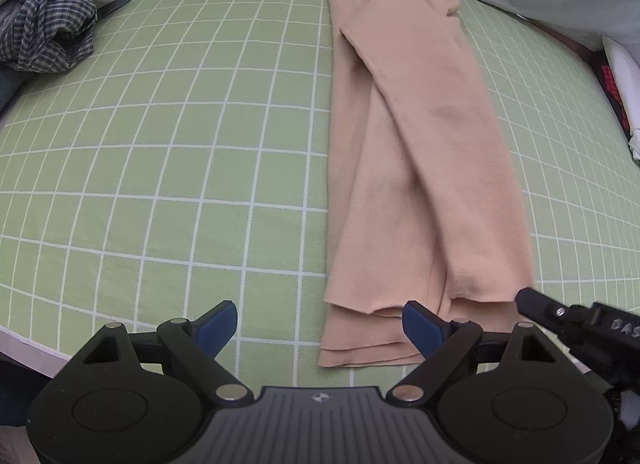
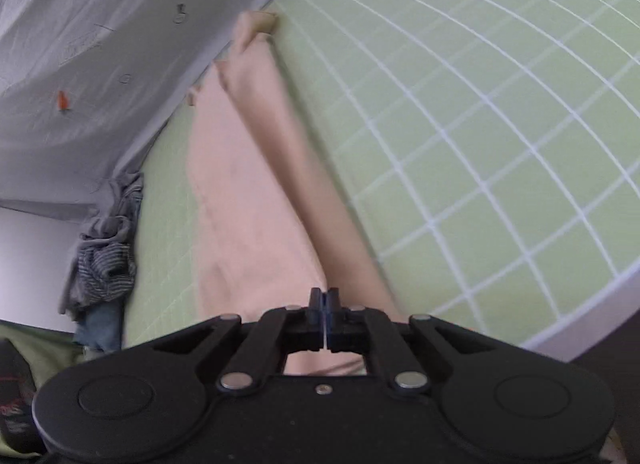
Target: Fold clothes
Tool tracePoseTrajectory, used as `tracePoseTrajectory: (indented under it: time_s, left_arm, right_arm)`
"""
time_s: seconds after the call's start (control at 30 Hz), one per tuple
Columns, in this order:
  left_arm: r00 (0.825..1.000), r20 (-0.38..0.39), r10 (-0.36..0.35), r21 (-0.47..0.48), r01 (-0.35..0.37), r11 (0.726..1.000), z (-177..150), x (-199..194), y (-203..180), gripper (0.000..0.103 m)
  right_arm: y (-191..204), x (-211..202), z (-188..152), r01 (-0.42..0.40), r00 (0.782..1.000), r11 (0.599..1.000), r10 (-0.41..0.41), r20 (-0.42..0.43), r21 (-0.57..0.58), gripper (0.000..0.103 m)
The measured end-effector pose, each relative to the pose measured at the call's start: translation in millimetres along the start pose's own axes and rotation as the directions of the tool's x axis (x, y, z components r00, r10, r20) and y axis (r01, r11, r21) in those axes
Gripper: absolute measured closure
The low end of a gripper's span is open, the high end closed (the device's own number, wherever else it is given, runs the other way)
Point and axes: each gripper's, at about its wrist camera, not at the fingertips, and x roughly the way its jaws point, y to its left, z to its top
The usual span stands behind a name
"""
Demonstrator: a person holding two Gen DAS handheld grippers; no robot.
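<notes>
We see peach garment folded lengthwise into strip on green grid sheet; crosswise folds left, we judge. L gripper wide, hem at 1 o'clock. R gripper pinched together at hem corner; cloth between pads, can't tell. Unfolded pile at 10 o'clock.

Left matte-black two-finger claw: blue finger pads, silver pivot screws, ribbed grey centre plate. Right matte-black claw: identical linkage, silver screws.

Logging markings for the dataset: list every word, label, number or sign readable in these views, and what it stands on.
"DAS", cut off at the frame edge: on the black right gripper.
Small emblem, no letters: on the grey ribbed left gripper body.
Orange carrot prints, no readable text: on the grey sheet.
</notes>
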Motion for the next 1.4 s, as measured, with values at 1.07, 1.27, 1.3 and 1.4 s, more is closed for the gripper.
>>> tracePoseTrajectory:
  time_s: [1.07, 1.27, 1.3, 1.4]
  left_arm:
    - [0.99, 0.129, -0.059, 0.081, 0.049, 0.996, 15.5, 39.4, -39.3, 0.043]
    - [0.982, 0.137, -0.128, 0.079, 0.118, 0.99, 0.9, 25.9, -36.4, 0.071]
    - [0.981, 0.134, -0.141, 0.078, 0.131, 0.988, 1.5, 26.1, -36.6, 0.079]
    - [0.976, 0.129, -0.175, 0.058, 0.168, 0.984, 9.6, 32.6, -34.2, 0.088]
  right_arm:
    - [65.9, 46.4, -11.5, 0.291, 0.956, 0.727, -0.239, 0.167, -0.622, 0.019]
    - [72.9, 48.3, -16.0, 0.249, 0.968, 0.697, -0.202, 0.149, -0.672, 0.042]
    - [73.9, 48.2, -16.6, 0.237, 0.971, 0.698, -0.194, 0.141, -0.676, 0.045]
    - [73.0, 48.3, -15.0, 0.184, 0.983, 0.737, -0.156, 0.1, -0.65, 0.07]
